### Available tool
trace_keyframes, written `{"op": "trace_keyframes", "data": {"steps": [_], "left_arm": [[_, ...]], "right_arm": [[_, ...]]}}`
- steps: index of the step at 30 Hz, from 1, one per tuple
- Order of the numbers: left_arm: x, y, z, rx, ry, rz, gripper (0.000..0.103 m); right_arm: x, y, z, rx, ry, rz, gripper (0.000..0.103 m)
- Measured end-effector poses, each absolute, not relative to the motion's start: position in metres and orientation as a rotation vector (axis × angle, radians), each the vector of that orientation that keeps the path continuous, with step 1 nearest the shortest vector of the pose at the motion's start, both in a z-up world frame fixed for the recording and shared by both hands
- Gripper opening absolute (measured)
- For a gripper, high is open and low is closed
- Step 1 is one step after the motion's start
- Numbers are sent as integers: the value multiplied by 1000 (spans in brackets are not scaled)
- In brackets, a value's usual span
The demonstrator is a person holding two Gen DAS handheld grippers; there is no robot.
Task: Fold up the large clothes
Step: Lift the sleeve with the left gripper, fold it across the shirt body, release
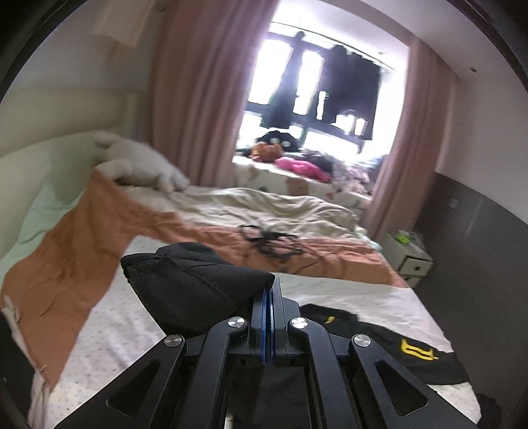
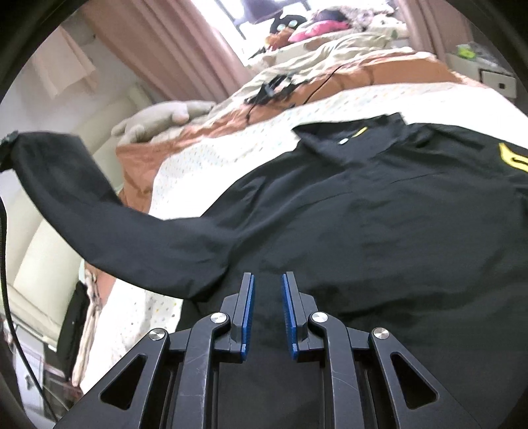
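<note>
1. My left claw (image 1: 270, 290) is clamped on the black jacket's sleeve cuff (image 1: 194, 283), frame centre.
2. My right claw (image 2: 268, 287) is parted, empty, above the black jacket (image 2: 379, 214) spread on the bed (image 2: 231, 138).

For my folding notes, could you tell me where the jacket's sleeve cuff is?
The sleeve cuff is clamped in the left gripper, lifted above the bed.

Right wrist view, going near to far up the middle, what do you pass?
Right gripper → black shirt → dotted white sheet → orange blanket → cream duvet → pink item by the window.
</note>
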State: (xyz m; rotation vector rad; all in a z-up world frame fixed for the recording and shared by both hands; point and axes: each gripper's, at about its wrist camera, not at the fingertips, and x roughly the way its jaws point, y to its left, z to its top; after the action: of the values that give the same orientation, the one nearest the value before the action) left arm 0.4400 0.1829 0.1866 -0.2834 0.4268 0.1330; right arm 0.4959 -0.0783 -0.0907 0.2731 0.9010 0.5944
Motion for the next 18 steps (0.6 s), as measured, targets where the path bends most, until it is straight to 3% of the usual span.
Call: {"op": "trace_keyframes", "data": {"steps": [9,18], "left_arm": [[486,86,185,-219,478,24,0],[536,-3,143,-164,576,-71,0]], "right_arm": [[492,-174,-81,350,839,521,18],[485,-252,-97,412,822,447,18]]}}
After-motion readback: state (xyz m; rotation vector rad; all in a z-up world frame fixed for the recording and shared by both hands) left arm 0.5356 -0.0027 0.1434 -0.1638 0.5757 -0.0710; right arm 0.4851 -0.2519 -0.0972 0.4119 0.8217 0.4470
